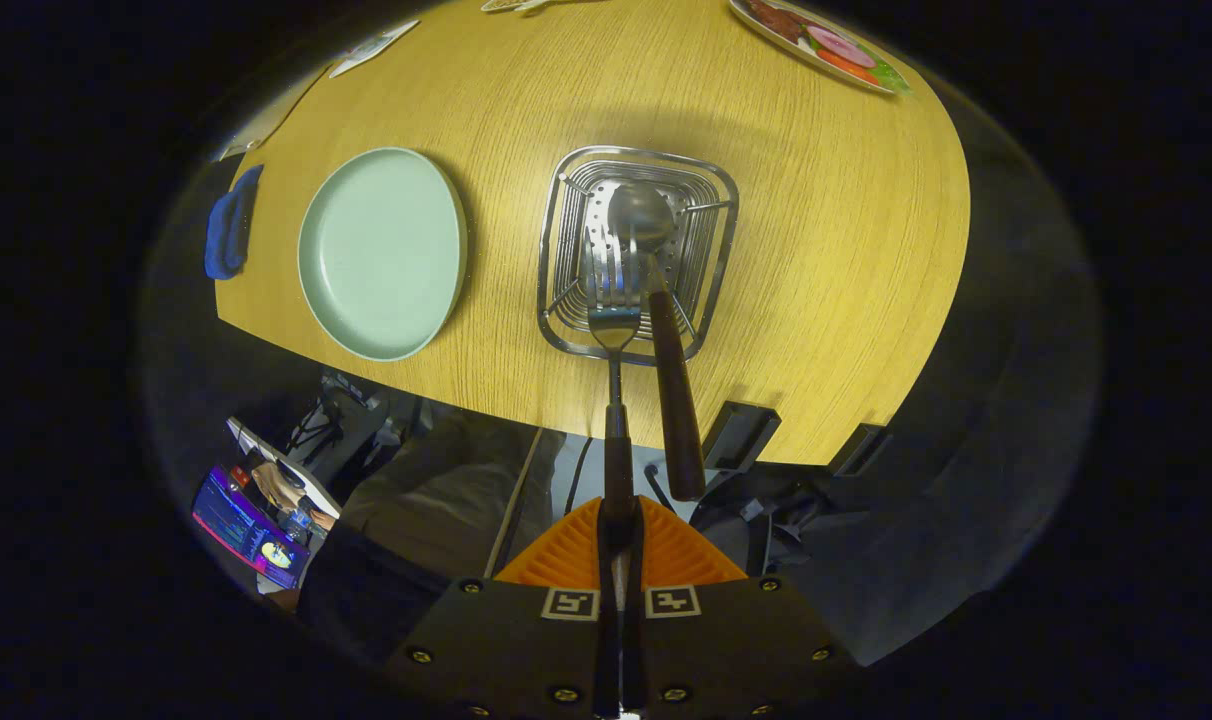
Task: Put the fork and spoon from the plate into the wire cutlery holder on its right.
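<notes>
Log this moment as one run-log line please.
gripper: shut on dark-handled metal fork | fork: tines over square wire cutlery holder | dark-handled metal spoon: in holder | round pale green plate: empty

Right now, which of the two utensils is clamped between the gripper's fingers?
The fork: the gripper is shut on its handle. The spoon stands free in the wire holder.
</notes>
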`<state>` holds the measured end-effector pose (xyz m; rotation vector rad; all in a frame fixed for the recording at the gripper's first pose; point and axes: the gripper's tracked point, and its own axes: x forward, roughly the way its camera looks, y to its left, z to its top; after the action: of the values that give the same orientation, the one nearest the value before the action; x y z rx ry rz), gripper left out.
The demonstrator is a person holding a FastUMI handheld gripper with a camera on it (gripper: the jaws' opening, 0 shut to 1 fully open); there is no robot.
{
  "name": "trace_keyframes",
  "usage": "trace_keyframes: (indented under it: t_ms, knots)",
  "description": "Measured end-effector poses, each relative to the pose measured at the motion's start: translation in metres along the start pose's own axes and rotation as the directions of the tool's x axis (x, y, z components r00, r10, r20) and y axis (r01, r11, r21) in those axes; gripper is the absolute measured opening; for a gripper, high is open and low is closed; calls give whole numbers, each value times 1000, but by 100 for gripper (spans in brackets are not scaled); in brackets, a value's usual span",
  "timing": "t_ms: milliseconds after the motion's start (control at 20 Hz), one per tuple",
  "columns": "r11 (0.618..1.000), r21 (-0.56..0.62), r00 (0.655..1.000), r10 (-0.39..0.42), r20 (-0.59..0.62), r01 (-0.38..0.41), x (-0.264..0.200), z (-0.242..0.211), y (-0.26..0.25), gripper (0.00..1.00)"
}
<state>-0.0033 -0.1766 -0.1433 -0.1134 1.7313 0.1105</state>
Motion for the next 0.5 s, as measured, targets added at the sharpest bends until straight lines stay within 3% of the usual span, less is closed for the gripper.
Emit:
trace_keyframes:
  t_ms: [500]
  knots:
    - [997, -14, 990, -80, -115, 78, -5, 23, 2, 2]
